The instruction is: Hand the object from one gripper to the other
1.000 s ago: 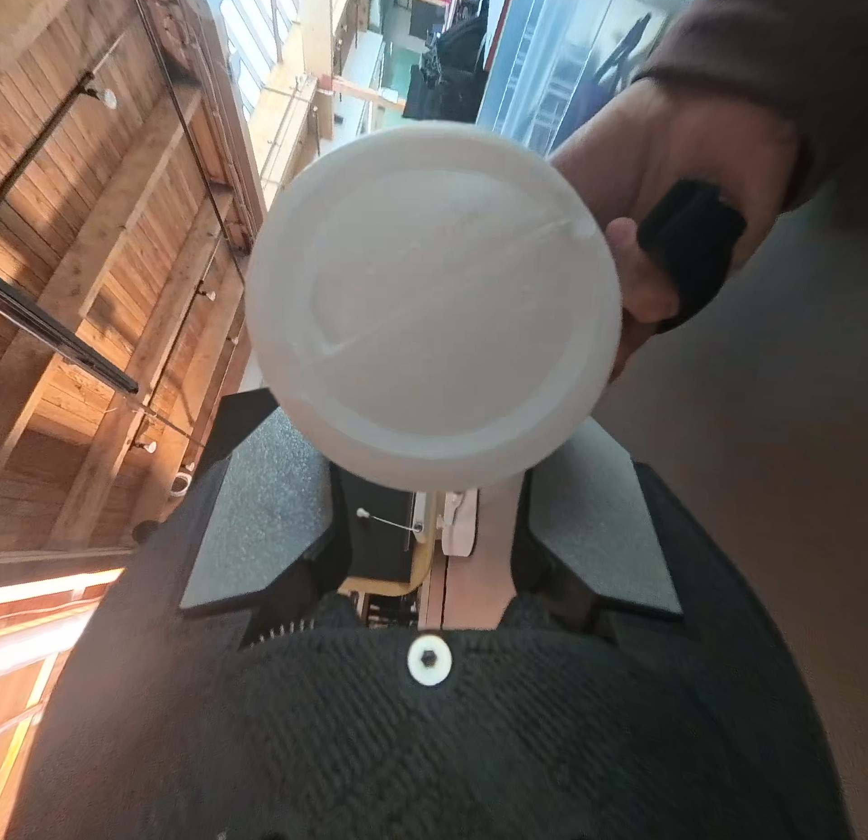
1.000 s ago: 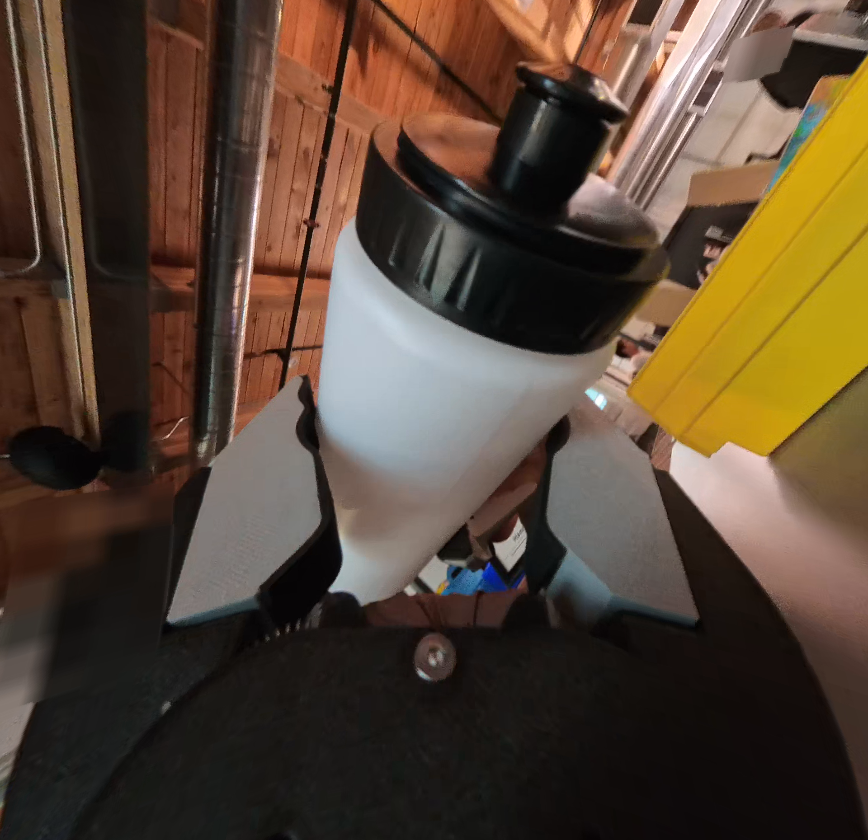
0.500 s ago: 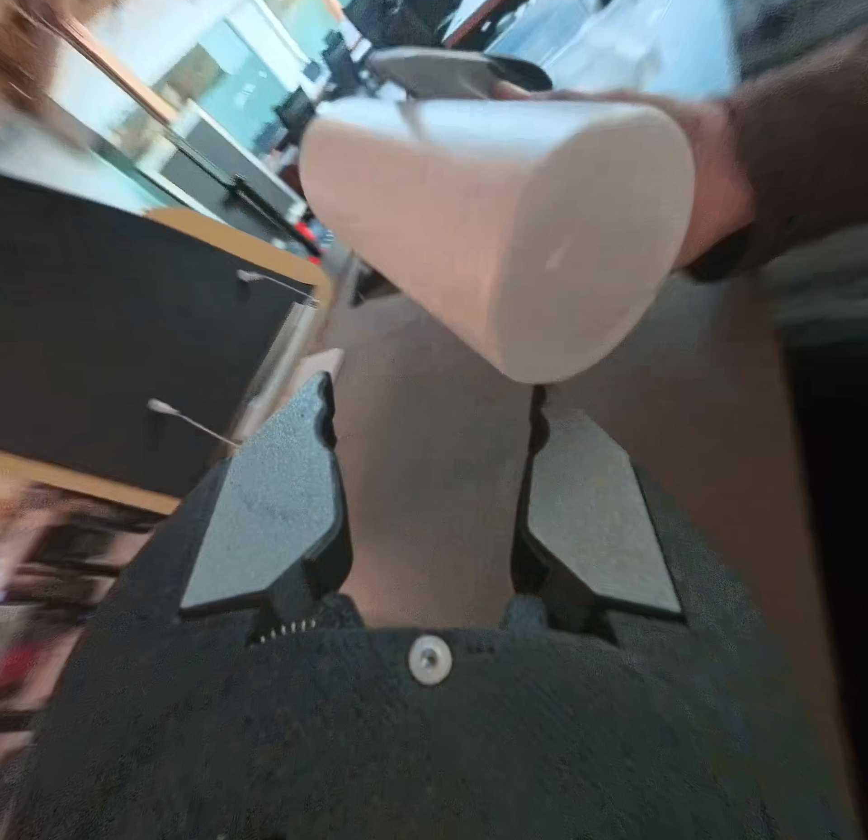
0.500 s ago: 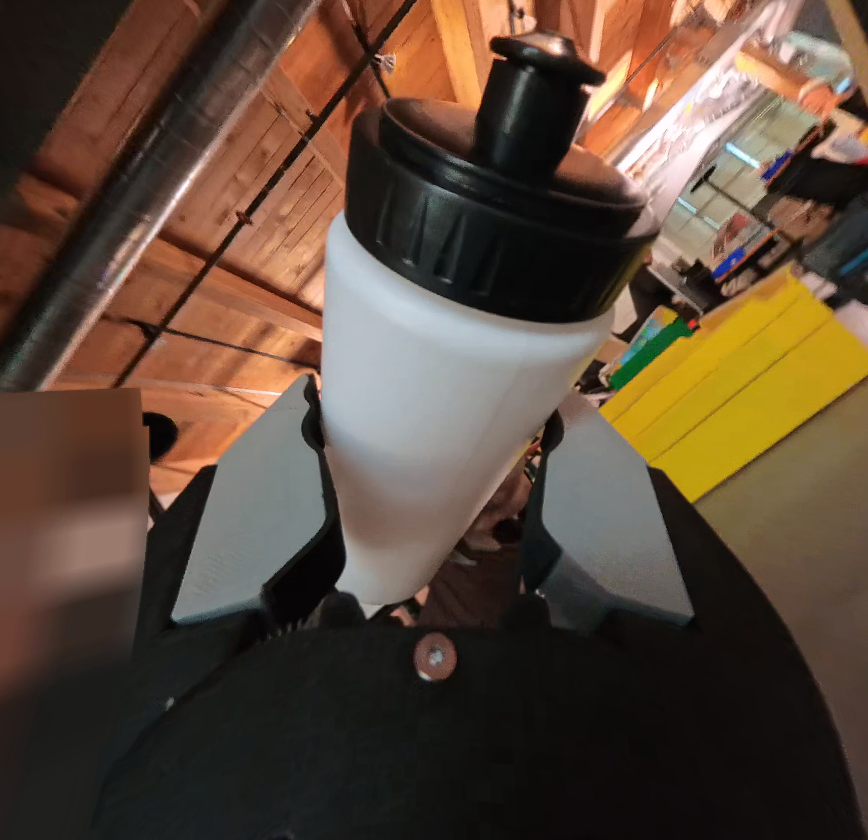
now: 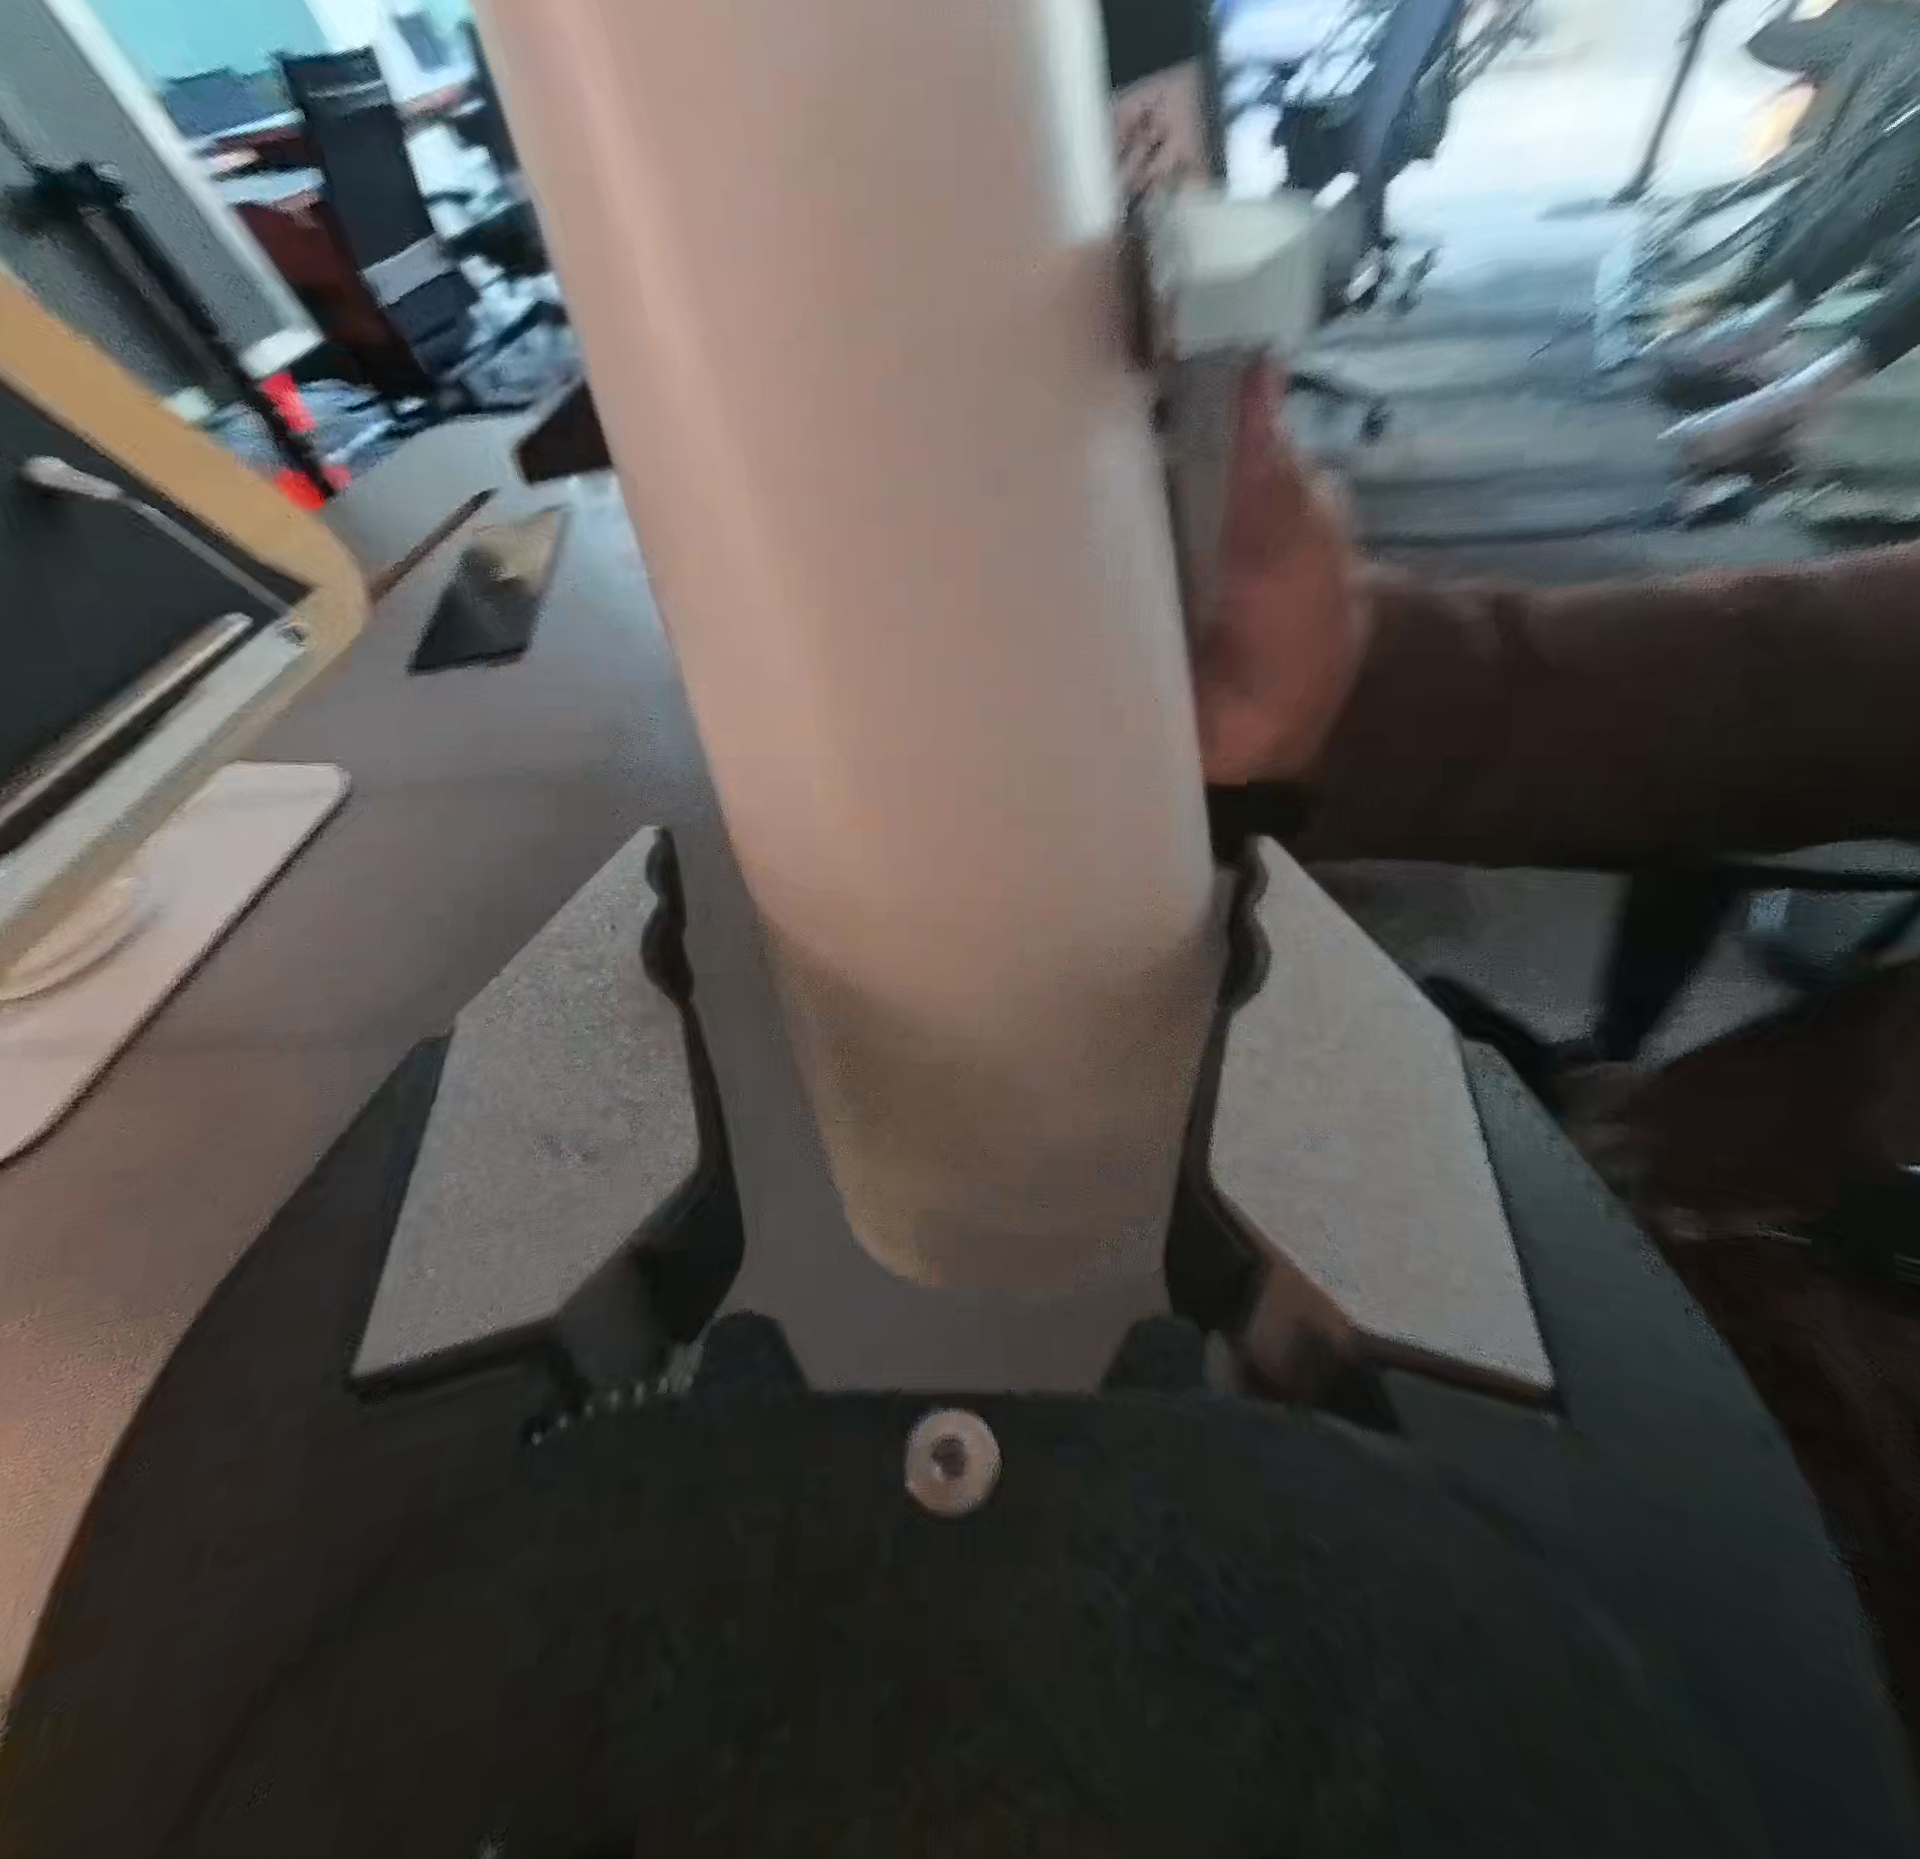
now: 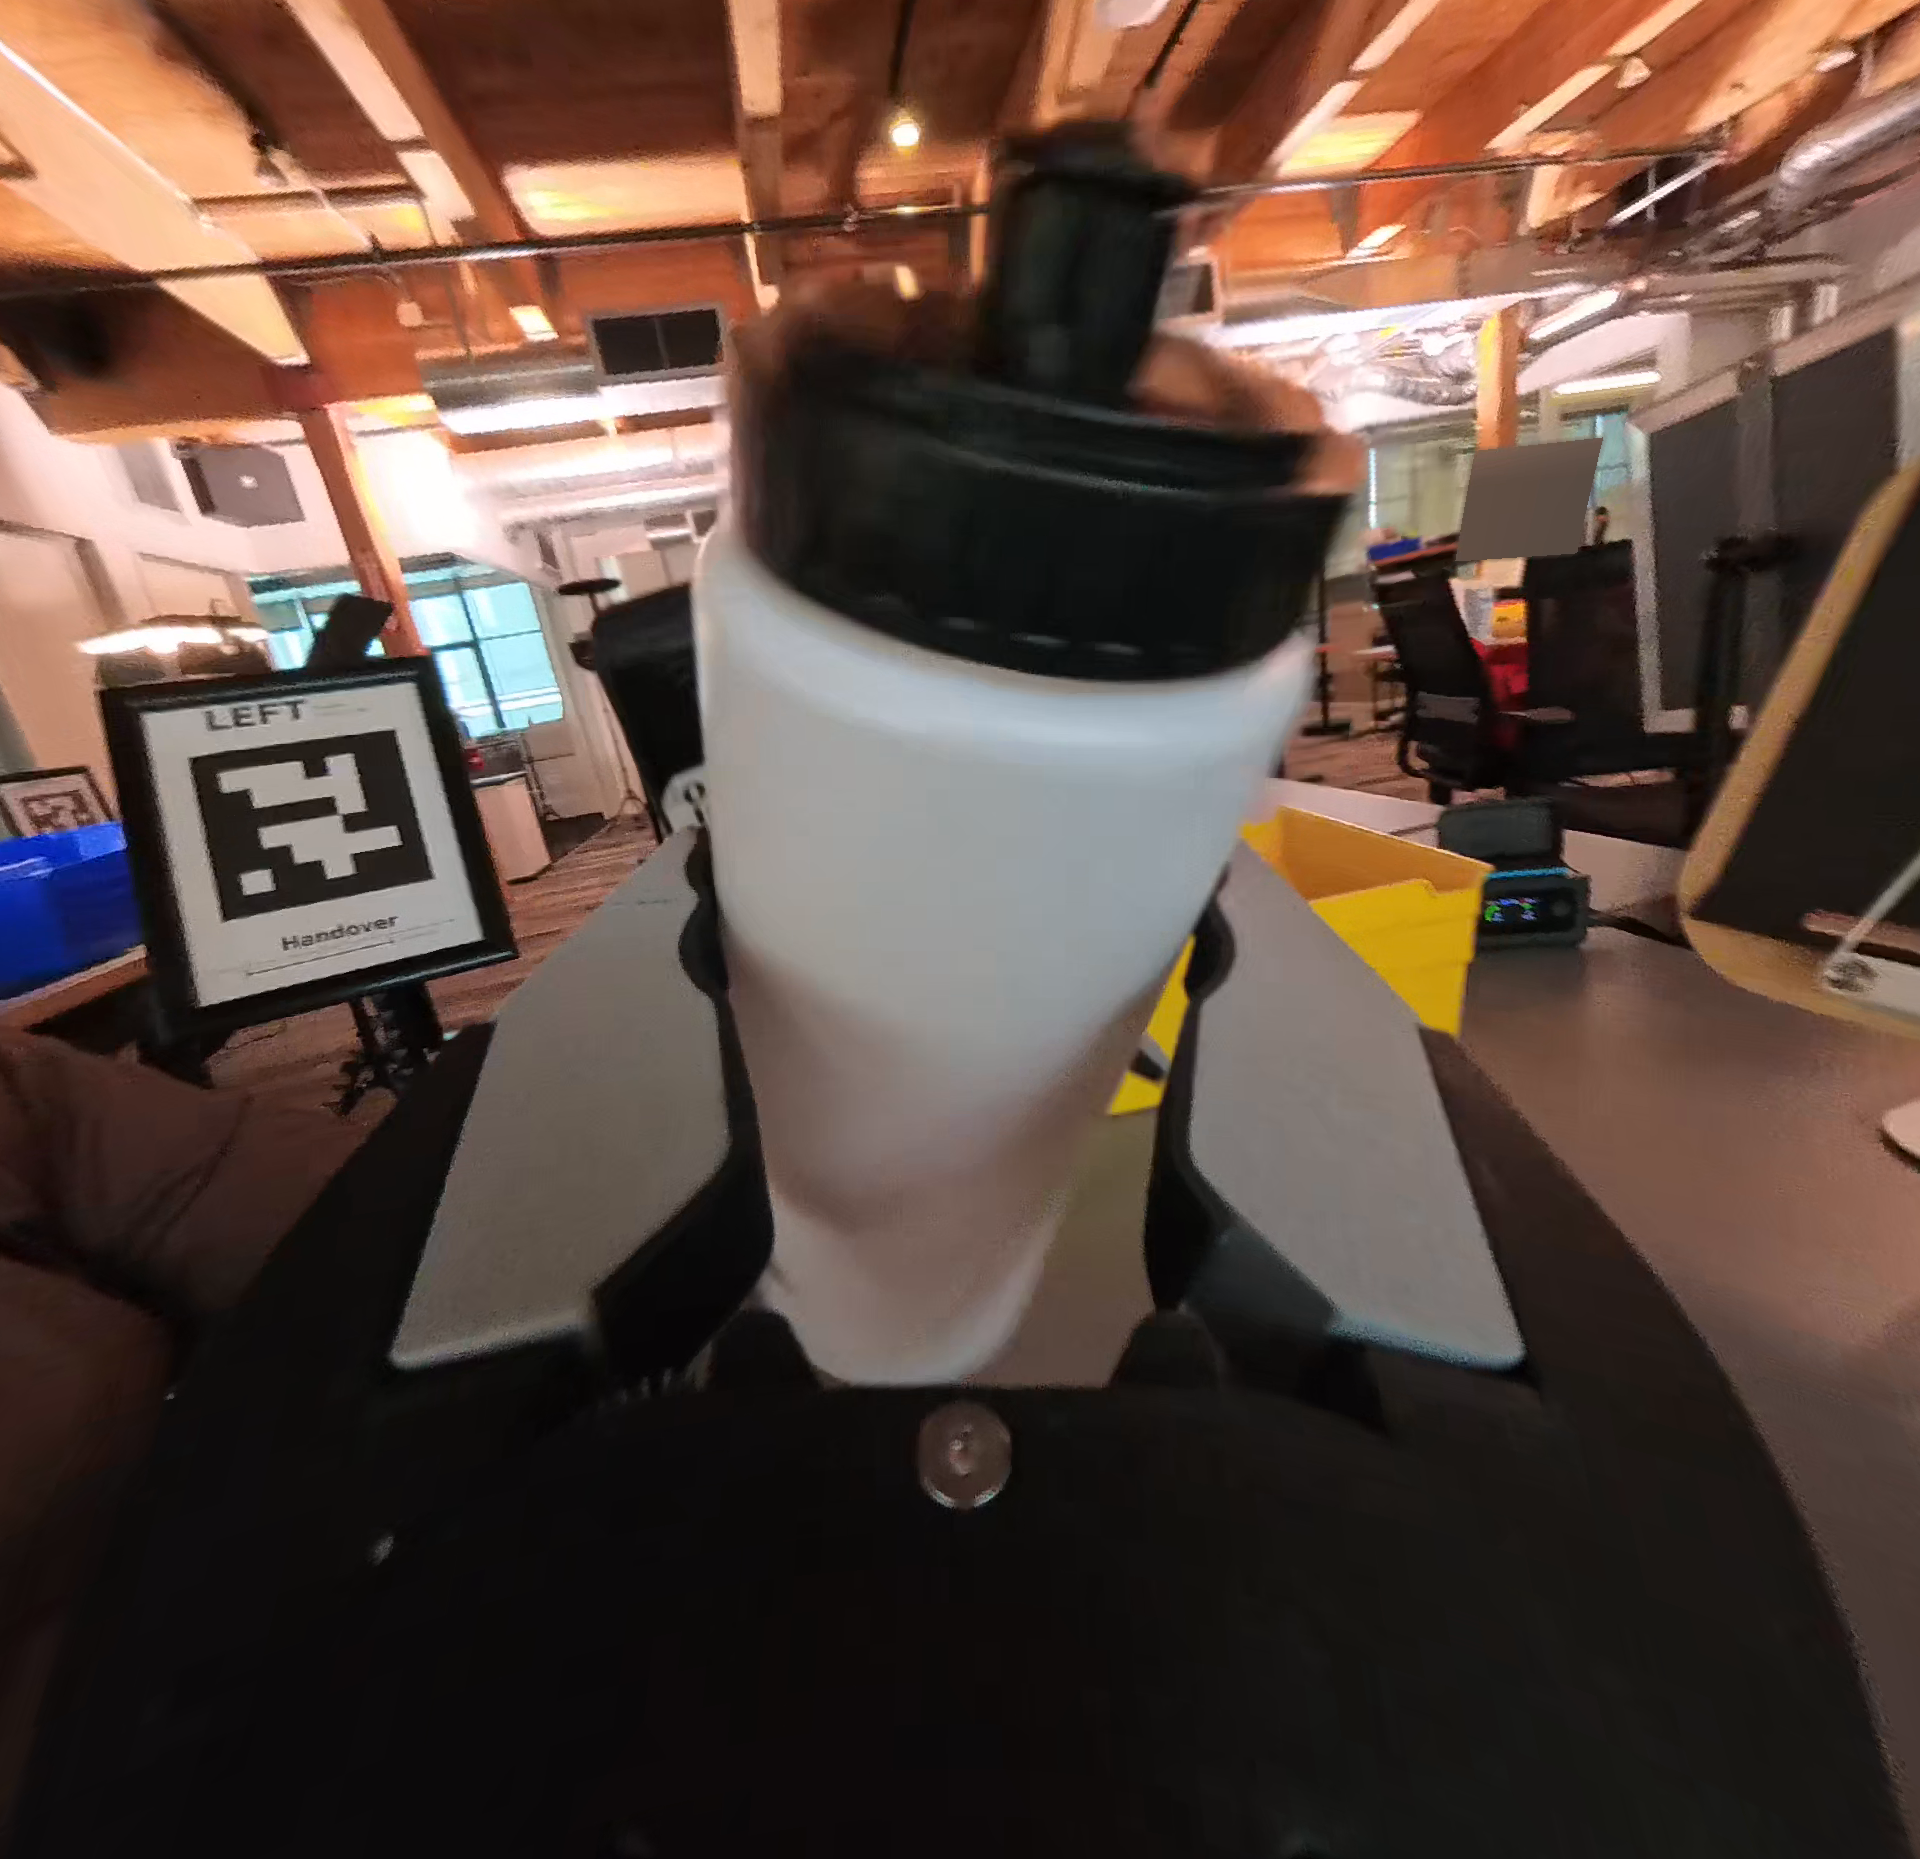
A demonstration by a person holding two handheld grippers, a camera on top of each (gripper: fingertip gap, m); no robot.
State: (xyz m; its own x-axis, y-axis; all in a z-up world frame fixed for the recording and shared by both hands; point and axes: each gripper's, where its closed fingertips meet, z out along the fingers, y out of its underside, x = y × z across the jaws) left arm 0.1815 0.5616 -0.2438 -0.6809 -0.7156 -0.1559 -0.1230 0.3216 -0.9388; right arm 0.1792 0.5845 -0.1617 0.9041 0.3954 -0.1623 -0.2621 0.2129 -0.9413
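A white bottle (image 6: 987,926) with a black cap (image 6: 1039,542) is held in my right gripper (image 6: 956,895), which is shut on its lower body. In the left wrist view the bottle's body (image 5: 914,614) runs up from between the fingers of my left gripper (image 5: 951,879). Its base sits deep between the open jaws. The right finger (image 5: 1236,936) touches the bottle, and a gap shows at the left finger (image 5: 665,936). The hand (image 5: 1268,614) that holds the right gripper is just right of the bottle. The view is blurred.
A dark table (image 5: 468,770) lies below, with a monitor on a stand (image 5: 104,718) at the left. The right wrist view shows a framed marker sign on a stand (image 6: 301,833), a yellow bin (image 6: 1382,905), a blue bin (image 6: 52,905) and a small lit device (image 6: 1527,905). The left gripper's tips are roughly 7 cm from the right gripper's.
Both grippers have swung from pointing at the ceiling to nearly level. The bottle, first in front of the left fingertips, now lies between the left fingers. The right gripper still holds it.
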